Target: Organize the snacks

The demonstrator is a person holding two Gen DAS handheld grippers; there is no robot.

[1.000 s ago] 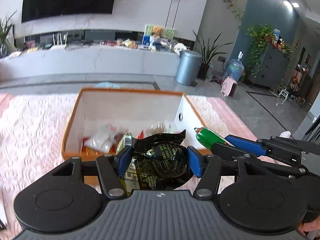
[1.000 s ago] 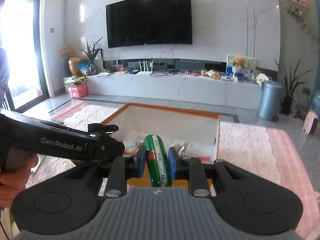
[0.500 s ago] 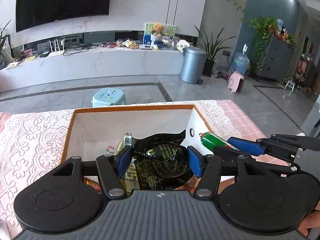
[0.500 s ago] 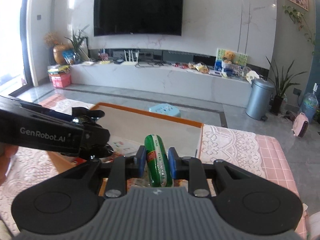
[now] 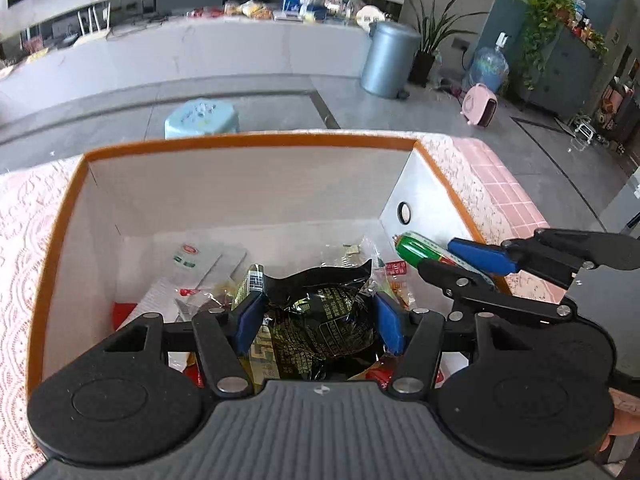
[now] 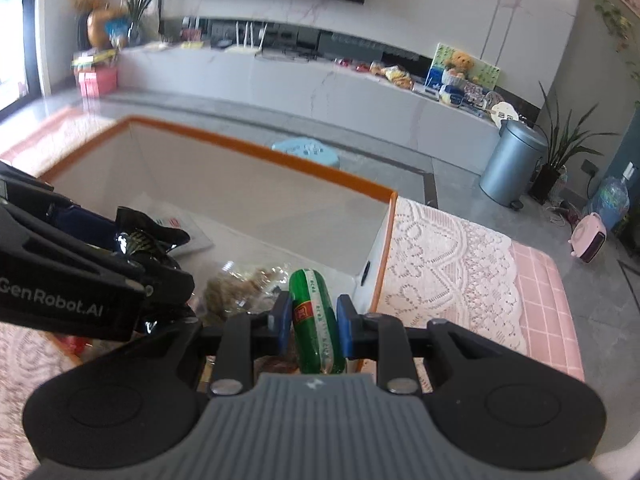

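A white box with an orange rim [image 5: 248, 140] stands on the lace-covered table and holds several snack packets [image 5: 192, 256]. My left gripper [image 5: 316, 320] is shut on a black snack bag [image 5: 320, 324] and holds it over the box's near half. My right gripper [image 6: 314, 320] is shut on a green sausage stick [image 6: 316, 320] above the box's right side. The green stick [image 5: 416, 248] also shows in the left wrist view, near the box's right wall. The black bag [image 6: 148, 240] shows at the left of the right wrist view.
A pink lace cloth [image 6: 440, 256] covers the table to the right of the box [image 6: 256, 148]. A light blue stool [image 5: 202, 116] stands on the floor beyond the table. A grey bin [image 5: 390, 60] and plants stand by the far wall.
Both grippers have moved forward and tilted down over the box, each still holding its snack. The inside of the box now fills more of both views.
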